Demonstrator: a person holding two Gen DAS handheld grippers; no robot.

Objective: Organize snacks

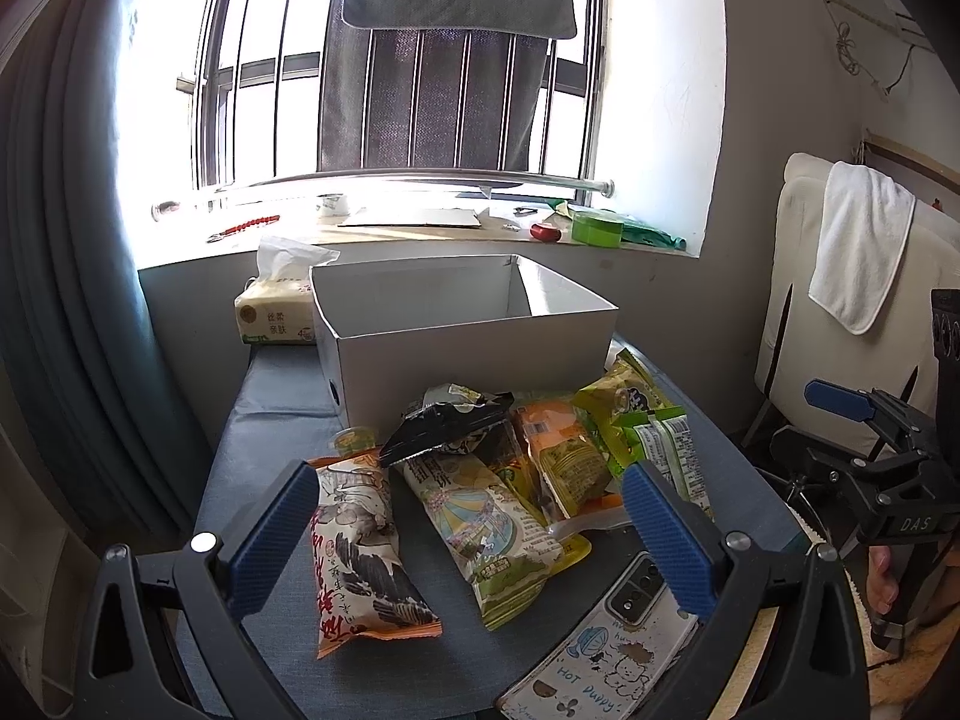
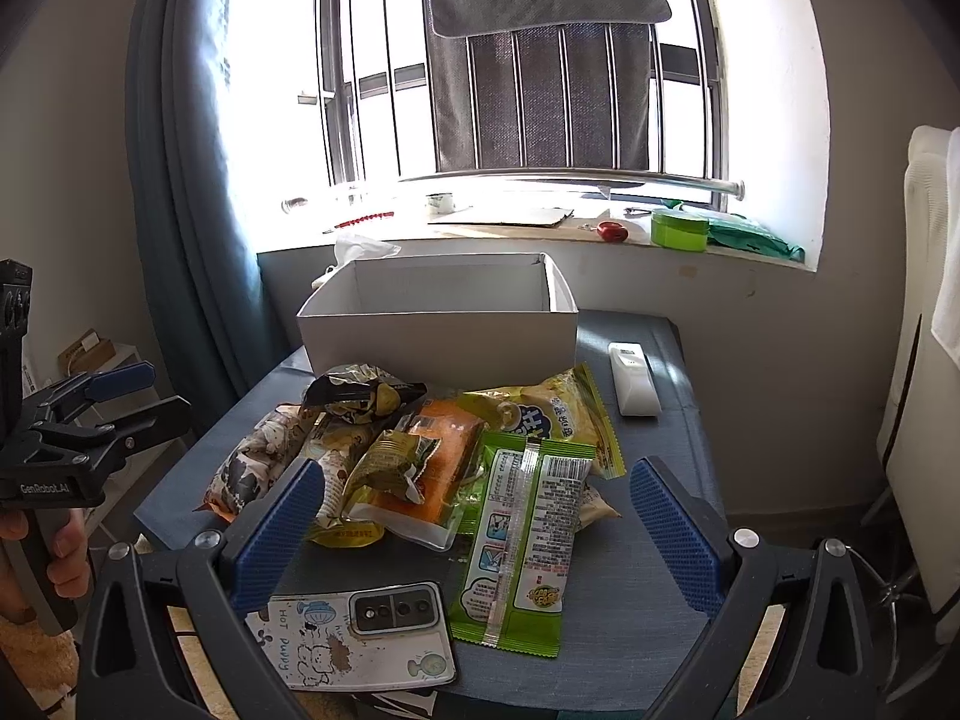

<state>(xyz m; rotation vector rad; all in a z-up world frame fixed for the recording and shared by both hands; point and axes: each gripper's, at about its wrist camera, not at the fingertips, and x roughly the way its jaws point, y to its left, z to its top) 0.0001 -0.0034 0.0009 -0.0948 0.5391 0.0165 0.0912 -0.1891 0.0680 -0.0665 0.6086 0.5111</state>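
While both my grippers hang wide and empty, the long green plastic snack packet lies between my right gripper fingers, long axis toward twelve o'clock, nearer than to my left gripper.

Left tongs spread wide, holding nothing, right tongs likewise spread wide, side by side

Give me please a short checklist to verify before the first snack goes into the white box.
1. White box open on top, nothing visible inside: ok.
2. Left gripper open, holding nothing: ok.
3. Right gripper open, holding nothing: ok.
4. Green packet lies on top at the pile's near edge, free to grasp: ok.
5. Phone lies close beside the snacks, risk of a bump: not ok.
6. Box floor fully seen: cannot tell.
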